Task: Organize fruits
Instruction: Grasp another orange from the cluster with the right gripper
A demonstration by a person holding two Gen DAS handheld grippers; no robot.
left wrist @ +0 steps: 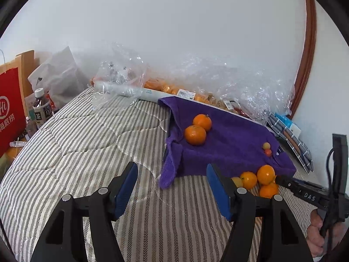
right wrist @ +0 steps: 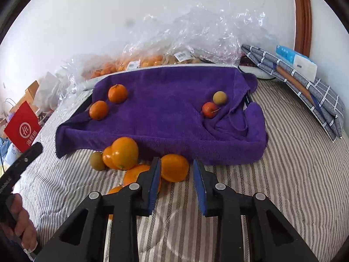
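A purple towel (right wrist: 170, 113) lies over a raised flat base on the striped bedding. On it sit two oranges (right wrist: 117, 93) at the left and a yellowish fruit (right wrist: 219, 97) with a small red fruit (right wrist: 209, 109) at the right. In front of the towel lies a pile of oranges (right wrist: 124, 152) with a brownish fruit (right wrist: 97, 161). My right gripper (right wrist: 176, 170) is open, its fingers either side of one orange (right wrist: 174, 167) without touching it. My left gripper (left wrist: 171, 181) is open and empty over the bedding, left of the pile (left wrist: 265, 174). The towel (left wrist: 229, 139) shows there too.
Crumpled clear plastic bags (right wrist: 196, 32) with packed fruit lie against the wall behind the towel. A folded checked cloth (right wrist: 305, 87) and a tissue pack (right wrist: 296, 61) lie at the right. A red bag (left wrist: 11, 104) and a bottle (left wrist: 40, 107) stand at the left.
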